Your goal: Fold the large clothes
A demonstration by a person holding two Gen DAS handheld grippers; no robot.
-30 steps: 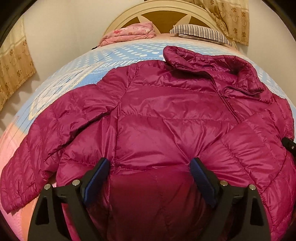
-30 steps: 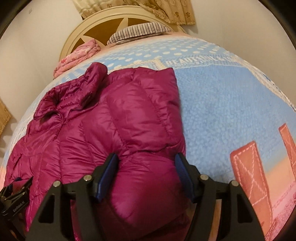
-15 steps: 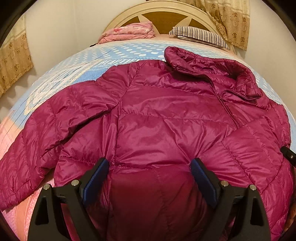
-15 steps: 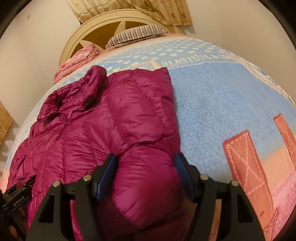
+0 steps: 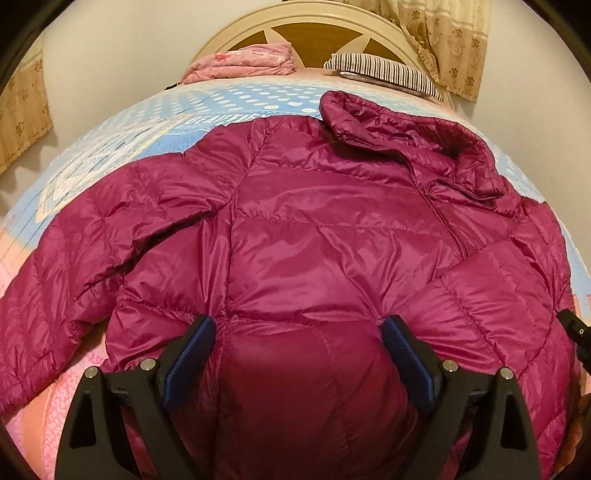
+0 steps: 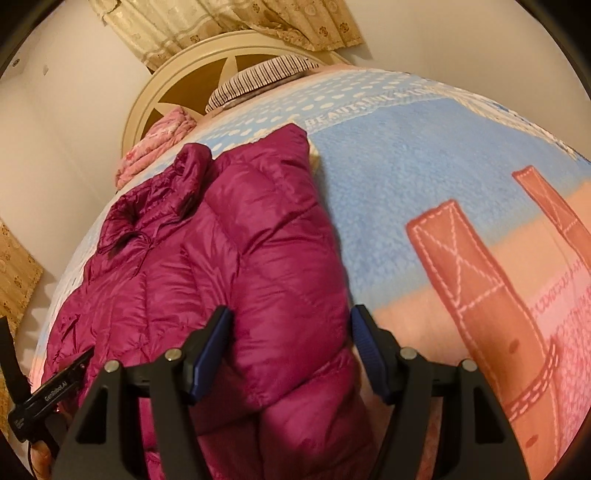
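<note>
Grippers on puffer jacket, both wide

Left gripper (image 5: pixel 297 328): we've got its jaws spread wide w/ the hem of the magenta puffer jacket (image 5: pixel 332 240) bulging up between the blue pads (image 5: pixel 186 360). Fabric fills the gap and looks pressed against both pads, so we read it as a hold on the hem, not an empty gape.

Right gripper (image 6: pixel 290 317): jaws abt as wide, w/ a thick fold of the jacket's right side, sleeve folded in over the front, sitting between them. Left pad (image 6: pixel 210 350) is against the fabric; the right pad has a thin gap of blanket showing beside it near the tip, so we can't tell for sure it's clamped.

Jacket lies front-up on the bed, collar (image 5: pixel 424 147) twd the headboard (image 5: pixel 314 33), zip running down from collar. Its other sleeve (image 5: pixel 74 277) is spread out flat to the left in the left wrist view, cuff near the bed's edge. Other gripper's tip pokes in at the edge of each view.

Under it, a fleece blanket (image 6: pixel 424 166), blue w/ white dots up top, pink and orange lower down. At the head of the bed: a striped pillow (image 5: pixel 384 72) and a folded pink cloth (image 5: pixel 243 62), side by side, well apart from the jacket. Curtains (image 5: pixel 447 40) hang by the headboard.
</note>
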